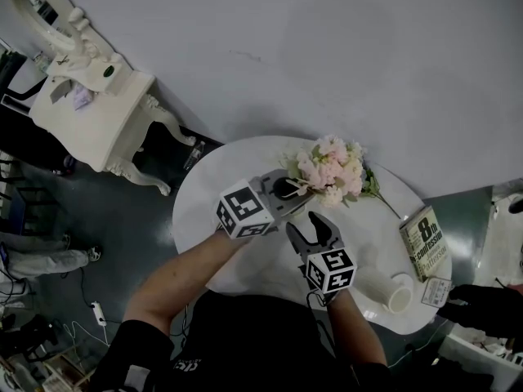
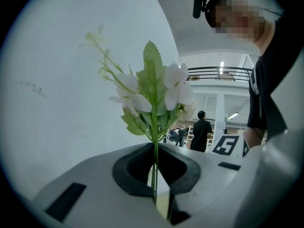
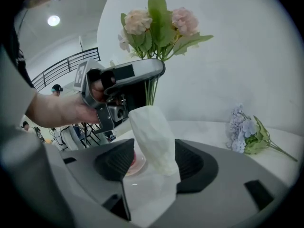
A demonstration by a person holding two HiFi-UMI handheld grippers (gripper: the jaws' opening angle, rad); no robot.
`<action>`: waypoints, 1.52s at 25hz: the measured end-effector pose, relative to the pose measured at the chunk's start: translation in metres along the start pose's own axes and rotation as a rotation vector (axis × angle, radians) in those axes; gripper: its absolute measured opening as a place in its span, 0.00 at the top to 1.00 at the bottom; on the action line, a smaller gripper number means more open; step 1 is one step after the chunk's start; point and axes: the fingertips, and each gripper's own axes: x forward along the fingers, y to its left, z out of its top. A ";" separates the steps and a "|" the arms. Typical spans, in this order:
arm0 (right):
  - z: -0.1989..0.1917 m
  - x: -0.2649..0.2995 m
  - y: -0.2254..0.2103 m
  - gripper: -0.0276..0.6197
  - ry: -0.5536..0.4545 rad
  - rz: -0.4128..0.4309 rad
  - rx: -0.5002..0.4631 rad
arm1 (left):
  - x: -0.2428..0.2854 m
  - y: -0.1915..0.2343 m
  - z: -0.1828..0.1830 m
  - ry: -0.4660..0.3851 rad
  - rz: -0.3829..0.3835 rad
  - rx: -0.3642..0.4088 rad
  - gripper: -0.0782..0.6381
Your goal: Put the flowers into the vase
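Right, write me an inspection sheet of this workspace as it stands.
Surface: round white table.
Job's things: pink and cream flowers, stem in the left gripper's tongs; white vase standing between the right gripper's tongs; lilac bunch lying on the table.
Clutter: book; small card; white cup-like thing on its side; pinkish dish.
Grippers: left shut on the stem; right open, pads beside the vase, not pressing.
Cables: power strip with its lead on the floor.
Surroundings: ornate white dressing table, grey floor, white wall.
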 end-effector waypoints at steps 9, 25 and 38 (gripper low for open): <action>0.002 0.013 0.001 0.50 0.005 -0.012 -0.009 | -0.005 0.004 -0.004 -0.001 -0.001 -0.007 0.87; 0.005 0.031 -0.002 0.47 0.029 -0.028 -0.043 | -0.001 0.004 -0.008 0.017 -0.001 -0.001 0.87; 0.004 0.035 -0.001 0.47 0.031 -0.049 -0.051 | -0.008 0.002 -0.017 0.042 0.001 0.004 0.87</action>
